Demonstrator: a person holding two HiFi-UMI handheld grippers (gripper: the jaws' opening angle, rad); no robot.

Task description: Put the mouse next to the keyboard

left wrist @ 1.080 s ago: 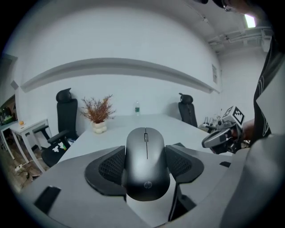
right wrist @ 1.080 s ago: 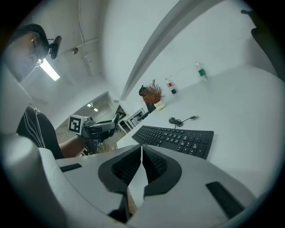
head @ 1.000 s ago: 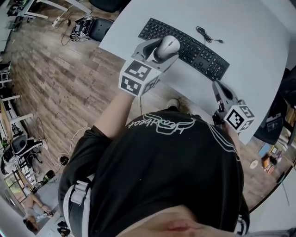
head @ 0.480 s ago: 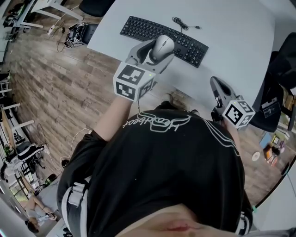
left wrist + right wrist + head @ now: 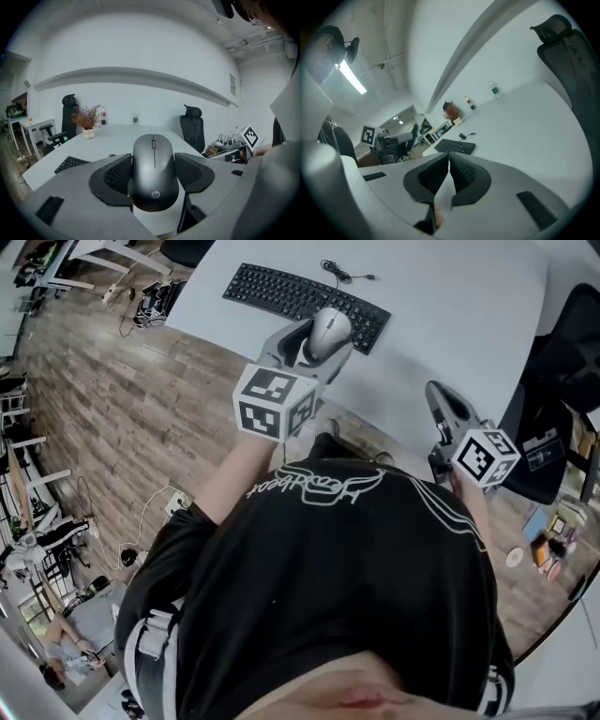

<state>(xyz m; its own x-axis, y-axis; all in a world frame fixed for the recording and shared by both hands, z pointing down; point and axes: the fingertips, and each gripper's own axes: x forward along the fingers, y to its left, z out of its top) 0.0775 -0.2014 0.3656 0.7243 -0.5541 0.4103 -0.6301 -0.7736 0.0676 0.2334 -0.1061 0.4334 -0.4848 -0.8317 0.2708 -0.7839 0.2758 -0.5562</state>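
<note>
A grey mouse [image 5: 327, 333] [image 5: 154, 173] with a dark top sits between the pads of my left gripper [image 5: 319, 341] [image 5: 154, 174], which is shut on its sides and holds it in the air above the white table's [image 5: 450, 315] near edge. The black keyboard [image 5: 305, 296] [image 5: 72, 163] [image 5: 455, 146] lies on the table just beyond the mouse, its cable trailing to the far side. My right gripper [image 5: 439, 401] [image 5: 449, 161] hovers at the table's near right edge, its pads pressed together with nothing between them.
A potted dried plant [image 5: 86, 123] and two bottles [image 5: 102, 116] stand at the table's far end. Black office chairs [image 5: 193, 131] [image 5: 561, 381] stand round the table. Wooden floor [image 5: 122, 381] lies to the left, with desks and cables.
The left gripper with the mouse has stayed near the keyboard's right end while the view has shifted; the keyboard now appears farther up and left. The right gripper has barely moved.
</note>
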